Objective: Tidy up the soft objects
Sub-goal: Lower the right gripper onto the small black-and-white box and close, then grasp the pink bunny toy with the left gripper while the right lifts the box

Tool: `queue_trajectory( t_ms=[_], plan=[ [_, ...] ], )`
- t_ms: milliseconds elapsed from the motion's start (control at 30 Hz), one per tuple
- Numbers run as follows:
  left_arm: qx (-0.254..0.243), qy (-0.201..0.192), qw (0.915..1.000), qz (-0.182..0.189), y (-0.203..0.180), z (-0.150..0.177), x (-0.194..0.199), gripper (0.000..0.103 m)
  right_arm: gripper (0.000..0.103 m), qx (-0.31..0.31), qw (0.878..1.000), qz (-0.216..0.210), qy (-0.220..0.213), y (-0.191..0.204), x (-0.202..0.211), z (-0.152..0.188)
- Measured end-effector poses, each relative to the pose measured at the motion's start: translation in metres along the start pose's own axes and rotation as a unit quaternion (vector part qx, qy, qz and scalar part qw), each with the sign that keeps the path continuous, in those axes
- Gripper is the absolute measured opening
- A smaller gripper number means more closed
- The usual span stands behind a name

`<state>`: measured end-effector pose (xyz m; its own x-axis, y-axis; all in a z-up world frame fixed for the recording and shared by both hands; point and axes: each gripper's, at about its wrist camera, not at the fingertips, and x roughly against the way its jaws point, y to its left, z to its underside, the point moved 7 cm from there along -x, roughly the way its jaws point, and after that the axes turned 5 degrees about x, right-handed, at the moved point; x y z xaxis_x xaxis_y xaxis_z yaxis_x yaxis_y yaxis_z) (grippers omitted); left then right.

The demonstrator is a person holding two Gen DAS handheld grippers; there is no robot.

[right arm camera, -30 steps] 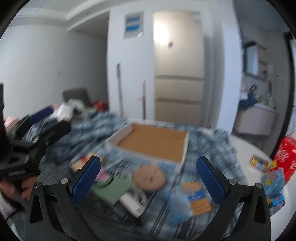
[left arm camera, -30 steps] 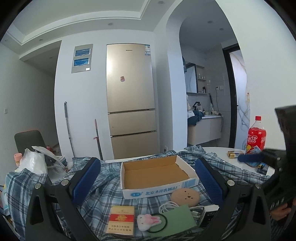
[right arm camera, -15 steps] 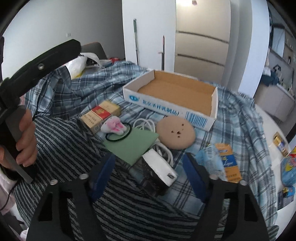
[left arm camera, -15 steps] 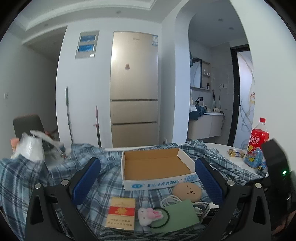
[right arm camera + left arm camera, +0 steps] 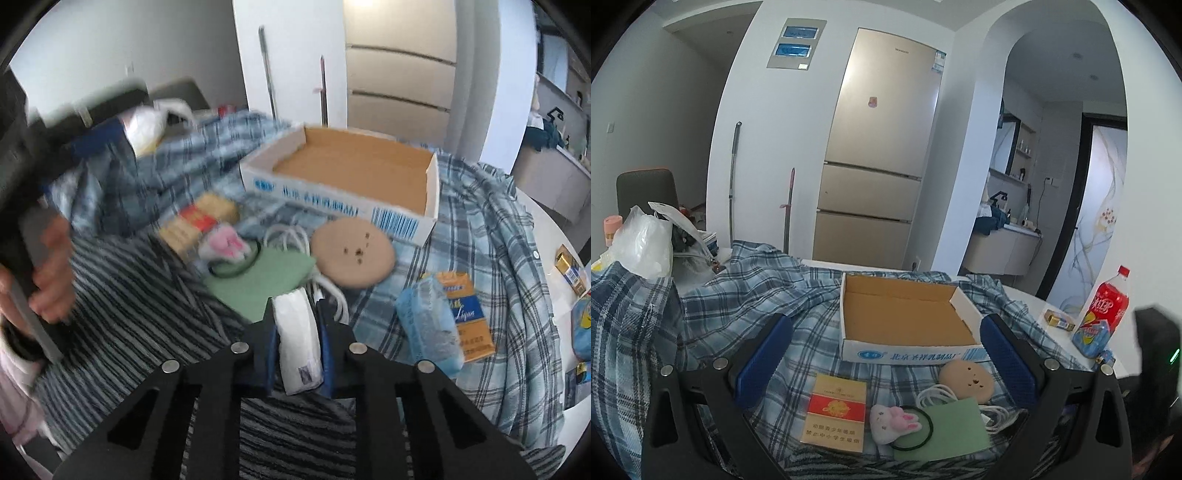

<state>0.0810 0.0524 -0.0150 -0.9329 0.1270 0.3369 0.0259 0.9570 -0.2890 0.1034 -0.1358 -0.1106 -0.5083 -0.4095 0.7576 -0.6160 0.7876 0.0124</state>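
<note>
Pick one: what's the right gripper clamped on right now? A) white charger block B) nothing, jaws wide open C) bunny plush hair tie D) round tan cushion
A: in the right wrist view the right gripper has its blue pads closed against both sides of the white charger block, while the round tan cushion and the bunny plush hair tie lie untouched on the cloth.

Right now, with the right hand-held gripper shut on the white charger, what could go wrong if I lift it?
The white charger seems attached to the white cable, which lies under the green card. Lifting could drag the card and the black hair tie. The cable might also snag the round tan pad.
</note>
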Motion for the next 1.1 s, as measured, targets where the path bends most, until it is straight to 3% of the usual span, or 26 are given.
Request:
queue_trajectory(
  t_ms=[133,233,367,500,800,1033,1100],
  plan=[
    [-0.011,0.026,0.9996,-0.005,-0.003,0.007,-0.01,0.103,0.018,-0.029,0.996,0.009,-0.08,-0.012,0.028,-0.025],
    [-0.017,0.091,0.9957,-0.002,-0.004,0.022,-0.028,0.088,0.018,-0.04,0.989,0.031,-0.14,-0.022,0.044,-0.041],
    [0.011,0.202,0.9789,0.03,-0.001,0.054,-0.058,0.069,0.018,-0.051,0.98,0.051,-0.183,-0.033,0.047,-0.046],
    [0.03,0.266,0.9628,0.036,-0.001,0.079,-0.075,0.055,0.018,-0.053,0.98,0.06,-0.182,-0.038,0.039,-0.038],
    [0.03,0.305,0.9518,0.011,0.004,0.097,-0.088,0.054,0.018,-0.047,0.985,0.036,-0.159,-0.035,0.024,-0.027],
    [0.009,0.313,0.9497,-0.007,0.003,0.104,-0.095,0.054,0.018,-0.044,0.986,0.035,-0.157,-0.034,0.023,-0.025],
    [-0.003,0.312,0.9498,-0.015,0.001,0.105,-0.097,0.043,0.018,-0.044,0.986,0.036,-0.156,-0.034,0.023,-0.025]
  ],
)
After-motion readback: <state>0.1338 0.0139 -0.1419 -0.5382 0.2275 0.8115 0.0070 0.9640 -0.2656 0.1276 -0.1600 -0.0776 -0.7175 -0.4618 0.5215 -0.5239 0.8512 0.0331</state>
